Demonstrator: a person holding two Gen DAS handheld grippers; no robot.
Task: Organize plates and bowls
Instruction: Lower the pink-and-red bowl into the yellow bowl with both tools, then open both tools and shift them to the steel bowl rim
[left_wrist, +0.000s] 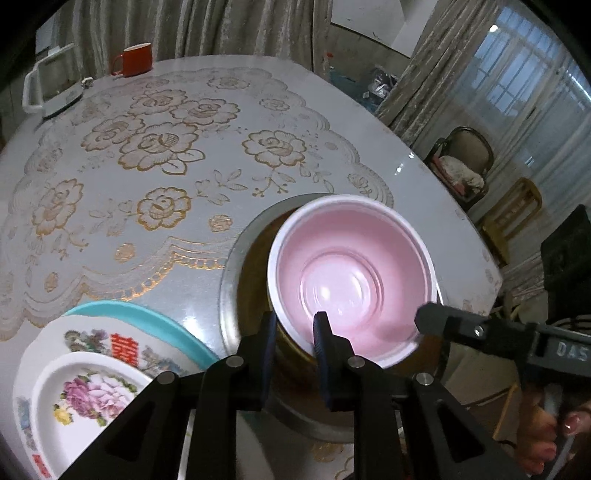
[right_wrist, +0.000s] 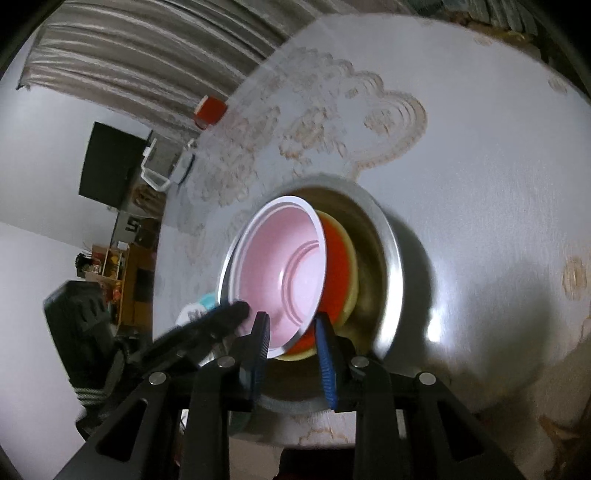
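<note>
Open tabletop beyond the basin
Plates (left_wrist: 99, 373) crowd the basin's (left_wrist: 231, 266) left; kettle (left_wrist: 51, 88) and mug (left_wrist: 136, 59) stand far off.

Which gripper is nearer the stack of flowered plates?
Left. The left gripper grips the pink bowl beside the flowered plates; the right gripper straddles the bowl's opposite rim.

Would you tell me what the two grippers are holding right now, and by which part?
Both straddle the pink bowl's near rim: left gripper, right gripper. Whether either actually pinches it cannot be told.
</note>
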